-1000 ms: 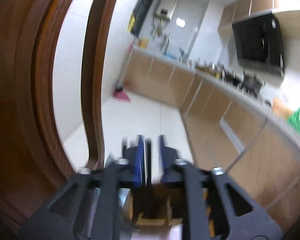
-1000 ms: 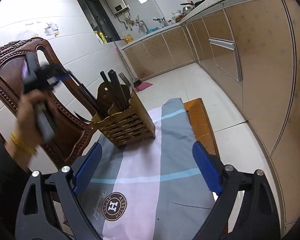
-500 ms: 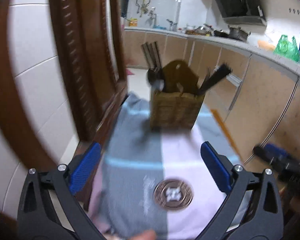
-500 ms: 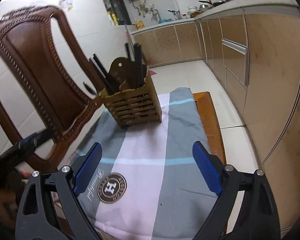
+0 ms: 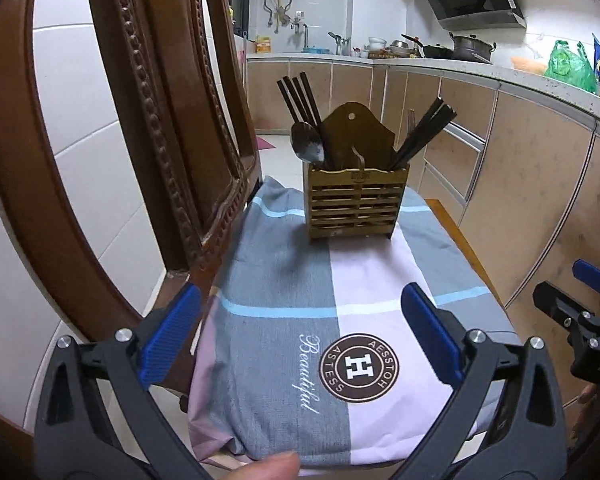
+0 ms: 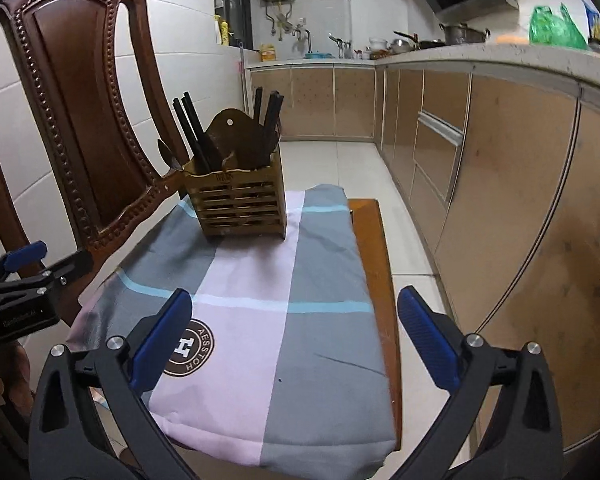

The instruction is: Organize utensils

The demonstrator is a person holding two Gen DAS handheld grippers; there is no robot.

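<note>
Your utensils already stand in the wooden slatted utensil holder [image 5: 357,200], which rests upright at the far end of the striped cloth [image 5: 284,280] on the chair seat, near the carved chair back [image 6: 80,100]. In the left part of the holder you can see a group of black chopsticks [image 5: 298,96] and a metal spoon [image 5: 307,142] with its bowl up. In the right part there is a second bundle of black chopsticks [image 5: 424,132], and beside it something that looks like a fork, but it is too small to be sure.

Your left gripper [image 5: 300,338] hangs over the near part of the cloth with its jaws fully spread, and nothing is between them. Your right gripper [image 6: 294,336] is also over the cloth; its jaws are opening just now and they are empty too. Both are well apart from the holder.

No loose utensil lies on the cloth in either view. So I judge that the sorting is finished, or almost. What may be left is only to check the holder.
</note>
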